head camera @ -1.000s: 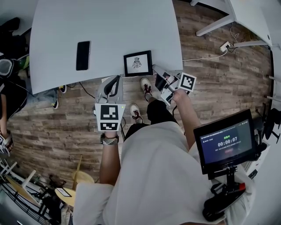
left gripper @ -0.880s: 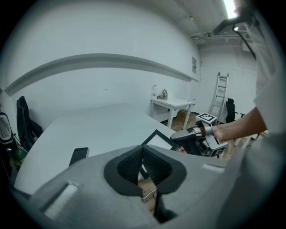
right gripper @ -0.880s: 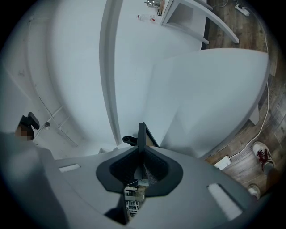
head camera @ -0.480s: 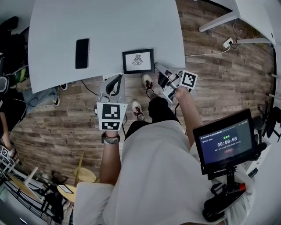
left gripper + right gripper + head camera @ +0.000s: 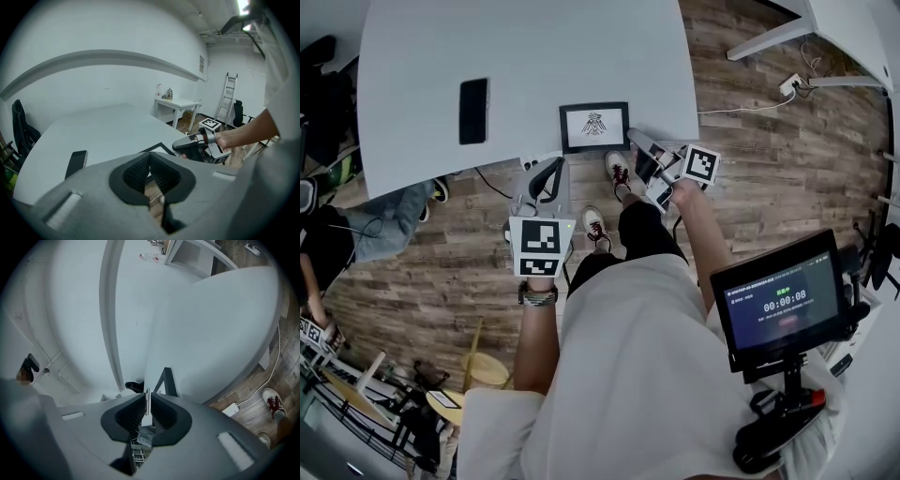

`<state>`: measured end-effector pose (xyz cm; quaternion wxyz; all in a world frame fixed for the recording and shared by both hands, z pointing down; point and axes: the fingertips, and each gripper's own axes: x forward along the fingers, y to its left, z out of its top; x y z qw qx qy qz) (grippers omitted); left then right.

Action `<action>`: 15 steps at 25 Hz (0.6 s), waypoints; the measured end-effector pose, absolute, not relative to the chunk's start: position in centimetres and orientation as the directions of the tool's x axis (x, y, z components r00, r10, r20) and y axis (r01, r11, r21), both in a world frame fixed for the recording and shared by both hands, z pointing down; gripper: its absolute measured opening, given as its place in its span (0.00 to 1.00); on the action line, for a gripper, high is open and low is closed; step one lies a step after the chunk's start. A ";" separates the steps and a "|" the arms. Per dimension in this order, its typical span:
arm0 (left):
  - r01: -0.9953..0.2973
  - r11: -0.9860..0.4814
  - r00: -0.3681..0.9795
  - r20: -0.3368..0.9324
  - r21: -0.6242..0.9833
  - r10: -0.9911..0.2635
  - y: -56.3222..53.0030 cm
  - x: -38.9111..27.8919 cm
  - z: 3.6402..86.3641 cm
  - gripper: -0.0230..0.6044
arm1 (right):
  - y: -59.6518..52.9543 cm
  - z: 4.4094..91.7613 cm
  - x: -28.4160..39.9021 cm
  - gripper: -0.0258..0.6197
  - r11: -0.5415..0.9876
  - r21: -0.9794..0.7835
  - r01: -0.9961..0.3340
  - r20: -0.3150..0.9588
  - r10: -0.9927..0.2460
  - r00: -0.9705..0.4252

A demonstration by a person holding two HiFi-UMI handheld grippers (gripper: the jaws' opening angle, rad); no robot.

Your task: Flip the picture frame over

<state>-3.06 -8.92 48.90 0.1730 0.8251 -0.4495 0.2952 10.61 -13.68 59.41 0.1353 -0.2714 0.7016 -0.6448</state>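
Wood floor (image 5: 769, 141) and a white table (image 5: 534, 56), looking steeply down. Got the frame (image 5: 594, 127) lying picture-up at the table's 6 o'clock edge, with a phone (image 5: 473, 111) off at its 9 o'clock. Can see the right claw (image 5: 639, 142) pinched narrow on the frame's 4 o'clock corner. Left claw (image 5: 546, 178) closed on nothing, off the table at the frame's 7 o'clock.

A: Left gripper (image 5: 549, 169)?
B: Held out ahead of the body on a straight left forearm (image 5: 534, 347), tilted downward. Jaws are seen pressed together, nothing between them.
A: Right gripper (image 5: 637, 141)?
B: Held nearly level, rolled onto its side, with the right hand (image 5: 682, 192) wrapped behind it and the elbow bent. Jaws are closed on the frame (image 5: 593, 127) edge.
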 end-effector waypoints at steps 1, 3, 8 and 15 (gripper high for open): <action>-0.844 -0.537 0.422 0.643 0.020 -0.640 -8.9 -3.1 48.9 0.04 | -13.7 59.3 10.6 0.10 0.023 -0.978 -0.206 0.159 -0.555 -0.817; -0.843 -0.537 0.423 0.642 0.020 -0.639 -9.0 -3.1 49.1 0.04 | -13.8 59.3 10.5 0.10 0.022 -0.978 -0.209 0.162 -0.554 -0.816; -0.840 -0.541 0.428 0.642 0.025 -0.636 -9.7 -2.9 49.8 0.04 | -14.1 59.0 10.5 0.09 0.062 -0.964 -0.258 0.183 -0.547 -0.817; -0.832 -0.555 0.440 0.628 0.016 -0.642 -11.5 -2.3 50.2 0.04 | -14.9 58.2 10.7 0.05 0.110 -0.912 -0.395 0.281 -0.536 -0.796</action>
